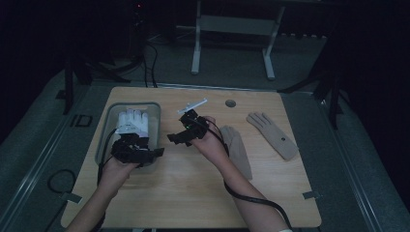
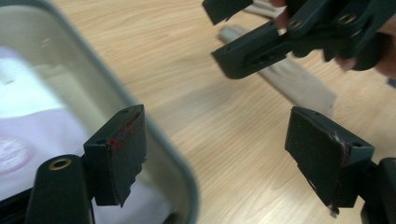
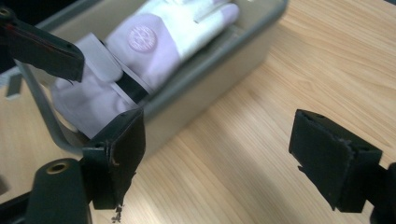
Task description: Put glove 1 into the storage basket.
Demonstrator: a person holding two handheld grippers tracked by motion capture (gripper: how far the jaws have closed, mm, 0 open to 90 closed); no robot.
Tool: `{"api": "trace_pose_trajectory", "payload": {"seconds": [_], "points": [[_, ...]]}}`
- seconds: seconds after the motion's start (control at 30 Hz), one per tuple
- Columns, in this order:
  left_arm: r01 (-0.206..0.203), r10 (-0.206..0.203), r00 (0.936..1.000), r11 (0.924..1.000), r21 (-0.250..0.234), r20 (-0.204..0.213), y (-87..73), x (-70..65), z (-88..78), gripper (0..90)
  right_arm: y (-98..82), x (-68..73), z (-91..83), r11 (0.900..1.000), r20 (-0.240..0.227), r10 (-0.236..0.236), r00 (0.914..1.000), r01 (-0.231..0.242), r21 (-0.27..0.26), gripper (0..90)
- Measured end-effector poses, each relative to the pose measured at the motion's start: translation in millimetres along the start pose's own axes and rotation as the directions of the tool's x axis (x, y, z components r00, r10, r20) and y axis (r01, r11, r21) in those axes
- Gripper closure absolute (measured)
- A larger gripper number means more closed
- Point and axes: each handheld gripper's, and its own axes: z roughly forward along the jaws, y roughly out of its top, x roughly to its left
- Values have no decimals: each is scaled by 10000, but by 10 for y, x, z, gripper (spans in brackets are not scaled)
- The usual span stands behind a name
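A grey bin (image 1: pixel 107 126) stands at the table's left with a white and lilac glove (image 1: pixel 133 121) lying in it. My left gripper (image 1: pixel 147 149) hovers at the bin's near right corner, open and holding nothing. In the left gripper view (image 2: pixel 222 144) one jaw is over the bin rim (image 2: pixel 154 140) and the other over bare wood. My right gripper (image 1: pixel 178 129) is held beside the bin's right wall, open and empty, facing the bin (image 3: pixel 210 70) and the glove (image 3: pixel 154 42). Two beige gloves (image 1: pixel 238 151) (image 1: pixel 273 135) lie flat on the right half.
The wooden table (image 1: pixel 193 193) has a small round hole (image 1: pixel 230 103) near its far edge. A black cable (image 1: pixel 251 198) trails from the right gripper over the near side. A white frame (image 1: pixel 232 29) stands on the floor beyond the table.
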Motion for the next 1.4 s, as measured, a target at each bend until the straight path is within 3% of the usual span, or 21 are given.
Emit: {"api": "trace_pose_trajectory", "payload": {"seconds": [0.3,0.57,0.8,1.0,1.1,1.2,1.4], "points": [[-635,634,9968,9980,7,482,23,-244,242,211,-249,-166,-174,9998,193,204,9996,-205,24,184],[-855,840,9925,9962,132,892,-44,-422,482,210,-467,-277,-350,9994,401,323,9987,-318,-127,184],[-1180,1189,9805,9929,-148,1568,-144,-529,649,186,-665,-343,-500,9992,427,309,9986,-298,-266,154],[-1365,1354,9731,9906,-68,1864,-242,-608,777,148,-881,-418,-596,9984,553,426,9976,-404,-398,153],[-1327,1284,9697,9911,71,2079,-297,-628,848,101,-993,-450,-641,9961,91,811,9967,-807,-356,140],[-1362,1276,9706,9903,287,2042,-346,-644,912,23,-1134,-477,-676,9964,245,781,9966,-773,-336,132],[-1635,1543,9680,9860,312,1977,-430,-695,999,22,-1335,-549,-744,9968,460,655,9968,-633,-480,138]]}}
